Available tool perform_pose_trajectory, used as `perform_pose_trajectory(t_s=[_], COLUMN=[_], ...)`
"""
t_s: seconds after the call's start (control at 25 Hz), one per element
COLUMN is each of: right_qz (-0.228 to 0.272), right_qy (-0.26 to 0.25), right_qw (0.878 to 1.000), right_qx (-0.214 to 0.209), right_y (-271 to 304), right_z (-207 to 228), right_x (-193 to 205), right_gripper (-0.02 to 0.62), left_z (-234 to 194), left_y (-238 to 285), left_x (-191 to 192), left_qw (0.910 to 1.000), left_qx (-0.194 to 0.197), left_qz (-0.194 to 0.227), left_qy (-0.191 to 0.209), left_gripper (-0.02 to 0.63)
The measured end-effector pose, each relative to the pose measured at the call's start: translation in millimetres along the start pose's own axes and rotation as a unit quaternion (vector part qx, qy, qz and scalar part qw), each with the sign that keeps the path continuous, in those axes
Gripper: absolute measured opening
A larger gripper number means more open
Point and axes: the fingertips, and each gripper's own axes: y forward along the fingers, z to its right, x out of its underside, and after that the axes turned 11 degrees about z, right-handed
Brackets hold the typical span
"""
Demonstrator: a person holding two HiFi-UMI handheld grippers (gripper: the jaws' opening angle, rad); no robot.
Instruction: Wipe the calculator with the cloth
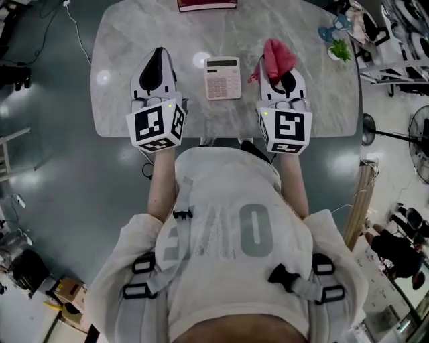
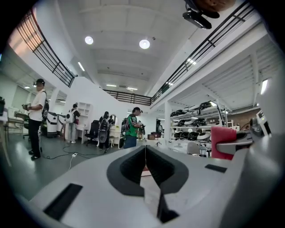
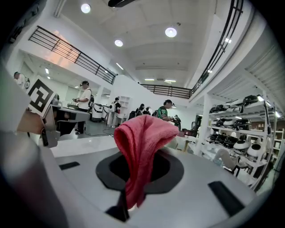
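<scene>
The right gripper (image 1: 276, 70) is clamped on the cloth (image 1: 277, 57). In the right gripper view its dark pads pinch a fold low down, and the rest stands up between the jaws and flops over in a soft hood. The cloth is pink-red with a fine terry nap. The left gripper (image 1: 159, 57) is shut with nothing in it: its jaws meet along a thin line inside a dark, curved recess in the smooth white shell. Each gripper carries a cube with black-and-white square markers at the back.

The calculator (image 1: 222, 78) lies flat on the table (image 1: 134, 27) between the two grippers, apart from both. It is a pale, pinkish rectangle with a dark display strip at its far end and a grid of keys below.

The table top is grey, veined like marble, glossy, with rounded corners. A dark red, flat-edged thing (image 1: 207, 5) sits at its far edge, and a small green plant (image 1: 340, 49) near the far right corner; its pot cannot be made out.

Beyond the table, white shelving (image 3: 242, 138) holds rows of rounded black-and-white items, too small to identify.
</scene>
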Motion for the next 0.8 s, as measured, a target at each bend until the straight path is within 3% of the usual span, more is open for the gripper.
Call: perform_pose_trajectory(t_s=[0.16,0.64,0.8], right_qz=[0.015,0.04,0.037], right_qy=[-0.034,0.043,0.047], right_qw=[0.998,0.991,0.989], right_qx=[-0.047,-0.119,-0.139], right_y=[8,10,9], right_z=[5,16,12], right_x=[-8,-2,2], right_gripper=[0.057,0.057,0.058], left_z=[6,42,42], left_y=[-4,-18,-25], left_x=[-11,-29,-31], left_qw=[0.9992,0.9961,0.9945], left_qx=[-0.038,-0.076,-0.09], left_qz=[0.003,0.022,0.023], left_qy=[0.013,0.04,0.048], left_gripper=[0.021,0.021,0.021])
